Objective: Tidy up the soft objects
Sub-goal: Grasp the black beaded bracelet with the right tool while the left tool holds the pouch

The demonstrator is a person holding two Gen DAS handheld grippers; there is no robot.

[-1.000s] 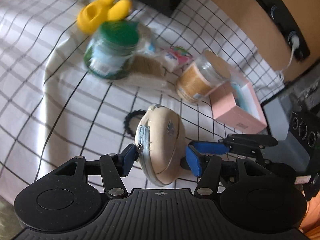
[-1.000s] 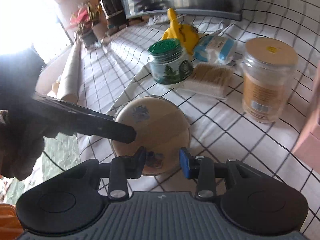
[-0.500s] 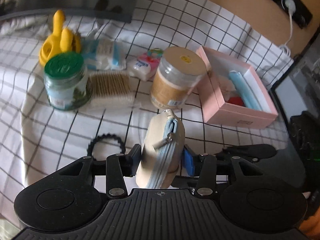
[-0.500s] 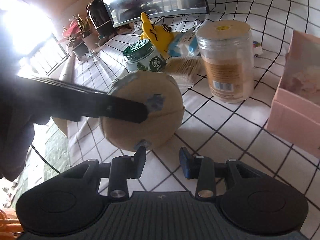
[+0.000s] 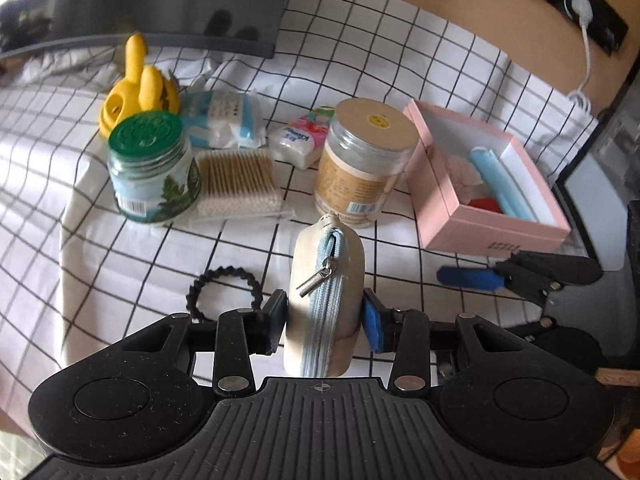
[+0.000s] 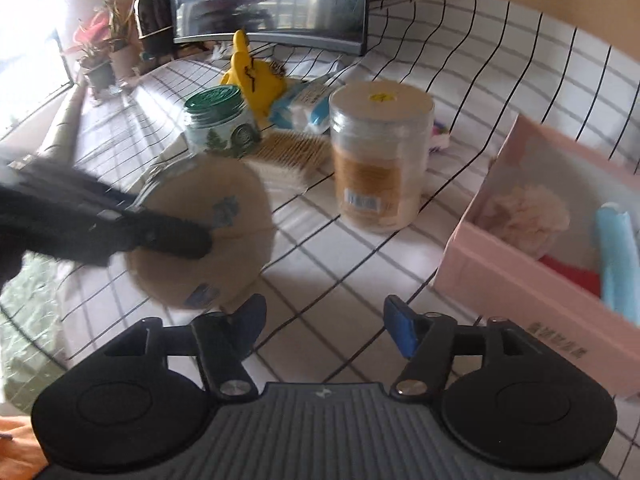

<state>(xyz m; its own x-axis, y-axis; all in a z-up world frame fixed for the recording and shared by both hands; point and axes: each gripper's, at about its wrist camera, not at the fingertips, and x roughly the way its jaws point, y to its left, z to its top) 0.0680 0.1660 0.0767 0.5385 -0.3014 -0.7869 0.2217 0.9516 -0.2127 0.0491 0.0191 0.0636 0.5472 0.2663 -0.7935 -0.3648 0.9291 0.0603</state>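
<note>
Here the left gripper (image 5: 324,320) pinches a round beige fabric coin pouch with a pale blue zipper (image 5: 325,296) between its blue pads, holding it on edge above the black-gridded white cloth (image 5: 120,264), zipper toward the camera with the metal pull hanging loose. The right gripper (image 6: 325,325) is empty, its jaws spread wide, close beside the pouch (its blue-padded finger shows at the right edge of the left view). Ahead and to the right sits the open pink cardboard box (image 5: 492,236), already containing a light blue roll (image 5: 500,180), something red and a pale fluffy item. A black beaded hair tie (image 5: 224,292) lies on the cloth near the left finger. Beyond stand a clear jar with a tan lid (image 5: 362,160), a green-lidded glass jar (image 5: 150,164) and a packet of cotton swabs (image 5: 238,182).
</note>
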